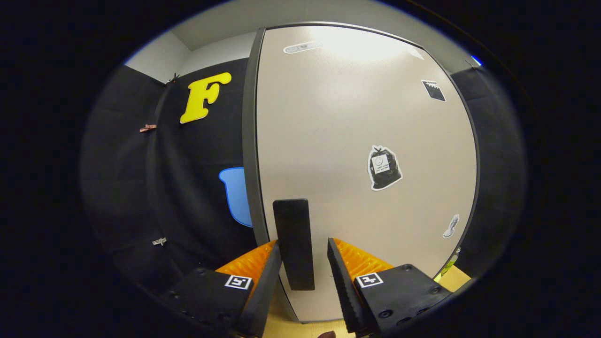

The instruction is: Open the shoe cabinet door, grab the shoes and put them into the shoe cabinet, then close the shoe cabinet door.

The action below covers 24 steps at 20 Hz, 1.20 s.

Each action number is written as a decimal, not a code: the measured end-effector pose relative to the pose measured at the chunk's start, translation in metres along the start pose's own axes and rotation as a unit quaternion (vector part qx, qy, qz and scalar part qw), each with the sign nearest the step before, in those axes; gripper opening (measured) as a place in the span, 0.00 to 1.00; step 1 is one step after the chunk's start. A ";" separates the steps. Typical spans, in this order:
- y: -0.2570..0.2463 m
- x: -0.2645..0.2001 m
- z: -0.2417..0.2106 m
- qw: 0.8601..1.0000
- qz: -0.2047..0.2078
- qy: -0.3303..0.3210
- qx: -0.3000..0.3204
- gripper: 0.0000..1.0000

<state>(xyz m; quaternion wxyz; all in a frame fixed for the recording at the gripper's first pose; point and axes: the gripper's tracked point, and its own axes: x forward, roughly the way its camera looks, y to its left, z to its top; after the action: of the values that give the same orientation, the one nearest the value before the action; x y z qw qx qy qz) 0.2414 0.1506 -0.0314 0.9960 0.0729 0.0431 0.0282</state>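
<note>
Right up close, the shoe cabinet door [357, 141] stands closed and upright, a pale flat panel with a dark frame along its left edge and across the top. Cabinet contents hidden behind the door, cannot tell what is inside.

Door handle [294, 244]: dark flat bar, long axis vertical, mounted near the door's left edge, low on the panel. Its lower part sits between the two fingers.

The gripper [304, 263] is held open, fingers spread to either side of the handle. Left fingertip is right at the handle's left side; contact unclear. Right finger stands apart from the handle, visible gap of door showing between them. So not clamped on it; nothing held.

Stickers on the door: a black bag sticker [384, 167] right of centre, a small dark square sticker [434, 90] upper right, an oval one [302, 47] near the top, a small pale one [451, 226] low on the right side.

Wooden floor [458, 277] shows under the door's lower right corner and between the finger bases. Booth wall [141, 188], black cloth, lies left of the door, with small clips [159, 241] pinned on it.
</note>
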 end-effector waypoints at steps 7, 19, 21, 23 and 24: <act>0.005 0.005 0.003 0.999 -0.027 -0.032 -0.021 0.44; 0.009 -0.044 0.010 0.998 0.057 -0.018 -0.029 0.16; 0.008 -0.056 0.013 0.997 0.072 -0.013 -0.021 0.16; 0.006 -0.075 0.018 0.996 0.082 -0.013 -0.020 0.16; 0.003 -0.084 0.017 0.996 0.087 -0.011 -0.021 0.16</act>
<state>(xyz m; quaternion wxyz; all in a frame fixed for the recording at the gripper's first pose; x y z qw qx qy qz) 0.1594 0.1455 -0.0072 0.9914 0.0556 0.0254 0.1154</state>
